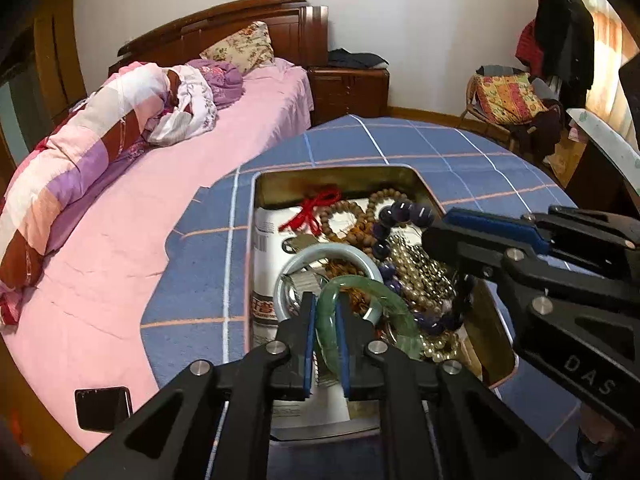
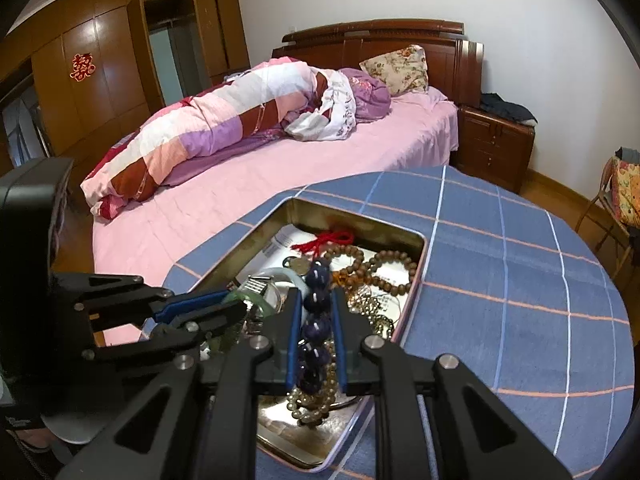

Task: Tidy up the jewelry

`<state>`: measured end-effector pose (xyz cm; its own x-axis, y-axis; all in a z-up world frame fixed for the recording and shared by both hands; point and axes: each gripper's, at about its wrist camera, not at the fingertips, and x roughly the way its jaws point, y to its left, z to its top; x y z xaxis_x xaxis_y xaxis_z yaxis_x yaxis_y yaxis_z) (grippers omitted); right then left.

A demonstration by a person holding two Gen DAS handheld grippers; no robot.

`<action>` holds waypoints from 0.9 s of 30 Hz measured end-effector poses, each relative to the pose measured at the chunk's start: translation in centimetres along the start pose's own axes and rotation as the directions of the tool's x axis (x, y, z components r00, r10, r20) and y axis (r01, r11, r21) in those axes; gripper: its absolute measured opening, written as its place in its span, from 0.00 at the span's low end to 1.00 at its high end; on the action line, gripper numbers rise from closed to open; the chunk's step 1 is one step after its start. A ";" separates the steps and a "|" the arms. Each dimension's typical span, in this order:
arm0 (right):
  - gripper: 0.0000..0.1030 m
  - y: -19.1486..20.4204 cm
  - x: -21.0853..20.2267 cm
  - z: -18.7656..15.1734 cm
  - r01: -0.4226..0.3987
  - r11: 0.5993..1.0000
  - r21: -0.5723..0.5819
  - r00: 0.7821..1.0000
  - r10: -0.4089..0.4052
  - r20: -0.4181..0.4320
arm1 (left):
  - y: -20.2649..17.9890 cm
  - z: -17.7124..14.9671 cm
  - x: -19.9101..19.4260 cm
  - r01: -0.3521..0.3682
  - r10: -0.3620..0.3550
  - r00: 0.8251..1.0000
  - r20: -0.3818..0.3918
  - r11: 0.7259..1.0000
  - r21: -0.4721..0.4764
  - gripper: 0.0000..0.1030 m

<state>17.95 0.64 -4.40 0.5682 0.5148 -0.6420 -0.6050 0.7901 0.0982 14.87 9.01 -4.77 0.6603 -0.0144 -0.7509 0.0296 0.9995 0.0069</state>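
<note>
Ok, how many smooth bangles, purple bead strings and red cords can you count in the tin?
smooth bangles: 2 (green bangle, pale bangle)
purple bead string: 1
red cord: 1
Total: 4

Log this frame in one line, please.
left gripper: shut on green bangle | right gripper: shut on purple bead bracelet | both over tin

Glossy metal tin [image 1: 404,178], woven tablecloth [image 1: 460,148]
</note>
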 end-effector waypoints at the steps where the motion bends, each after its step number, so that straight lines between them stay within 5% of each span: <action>1: 0.20 -0.1 0.0 0.0 -0.002 1.000 0.003 1.000 0.002 -0.002 | -0.1 0.0 -0.1 0.003 -0.003 1.000 0.002 1.000 0.002 0.14; 2: 0.25 -0.2 0.1 0.0 -0.005 1.000 0.007 1.000 0.005 -0.005 | -0.2 0.0 -0.1 -0.001 0.001 1.000 0.003 1.000 0.003 0.16; 5: 0.36 -0.2 -0.2 -0.1 -0.003 1.000 0.009 1.000 0.003 0.000 | -0.3 0.0 -0.5 -0.028 0.028 0.999 0.017 1.000 0.001 0.57; 7: 0.46 -0.3 -0.6 -0.2 0.002 1.000 0.021 1.000 -0.002 0.011 | -0.2 0.0 -1.3 -0.034 0.034 0.998 0.059 0.999 -0.007 0.71; 27: 0.65 -1.0 -5.6 -1.0 0.053 0.993 0.104 0.992 -0.064 0.105 | 0.0 0.9 -5.5 -0.057 0.062 0.985 0.159 0.998 -0.037 0.71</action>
<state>14.84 -3.40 -1.62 0.6615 0.4953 -0.5632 -0.5125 0.8468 0.1428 11.91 9.09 -0.09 0.7716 0.0435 -0.6346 -0.0358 0.9990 0.0249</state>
